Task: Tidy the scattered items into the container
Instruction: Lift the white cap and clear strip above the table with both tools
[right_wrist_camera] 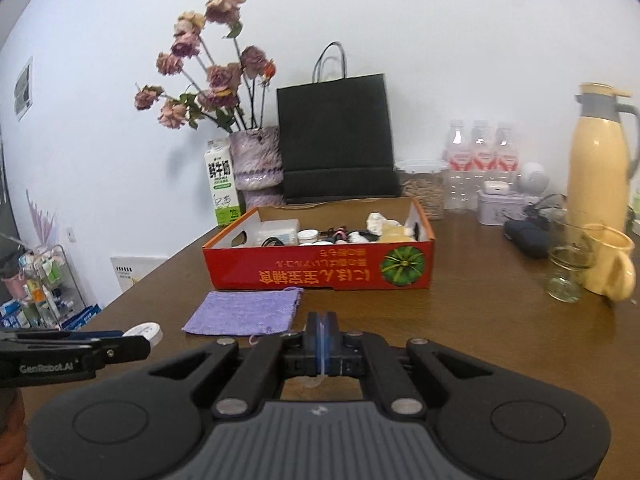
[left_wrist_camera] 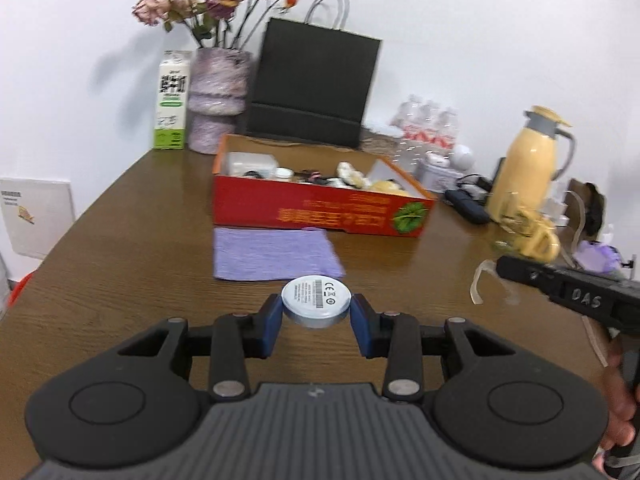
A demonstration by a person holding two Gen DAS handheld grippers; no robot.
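Round silver disc (left_wrist_camera: pixel 315 306), flat and labelled on top, sits low in the centre of the left wrist view, clamped by its rim between the blue pads (left_wrist_camera: pixel 273 326) of the left gripper (left_wrist_camera: pixel 316 322). It looks small, stiff, light and smooth-edged, so it could slip; the rim is the sensible place to hold. Behind it lie a purple cloth (left_wrist_camera: pixel 276 254) and the red cardboard box (left_wrist_camera: pixel 320 210), already part filled. In the right wrist view, the right gripper (right_wrist_camera: pixel 320 334) is fully closed; a thin clear strip seems pinched between its pads.
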